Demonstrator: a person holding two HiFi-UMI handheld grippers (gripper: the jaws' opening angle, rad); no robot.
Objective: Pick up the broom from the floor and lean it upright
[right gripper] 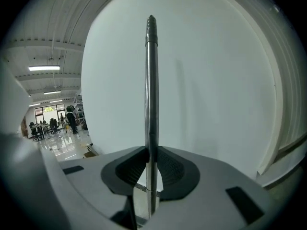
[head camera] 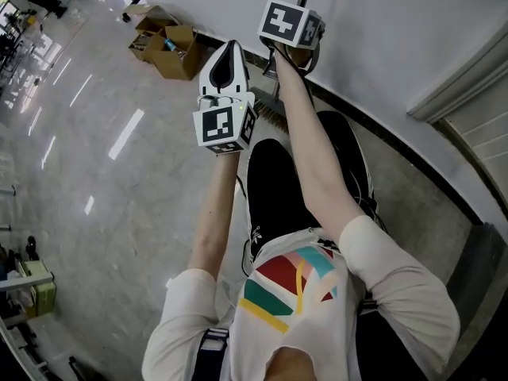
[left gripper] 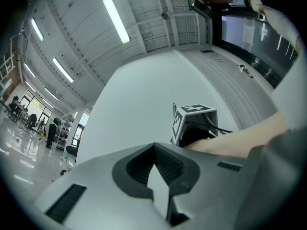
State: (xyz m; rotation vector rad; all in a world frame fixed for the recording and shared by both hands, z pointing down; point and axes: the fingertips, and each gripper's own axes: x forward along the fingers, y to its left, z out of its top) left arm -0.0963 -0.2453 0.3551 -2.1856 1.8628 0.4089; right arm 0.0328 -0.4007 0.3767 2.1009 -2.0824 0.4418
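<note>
Broom stands upright near the white wall, clamped in the right gripper; the left gripper beside it is closed, empty.

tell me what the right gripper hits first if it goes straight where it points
Likely the white wall; the right gripper, clamped on the broom handle, faces it with nothing between, though depth is unclear.

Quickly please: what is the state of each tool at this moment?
Left tool: closed, holding nothing.
Right tool: closed on the broom handle.
</note>
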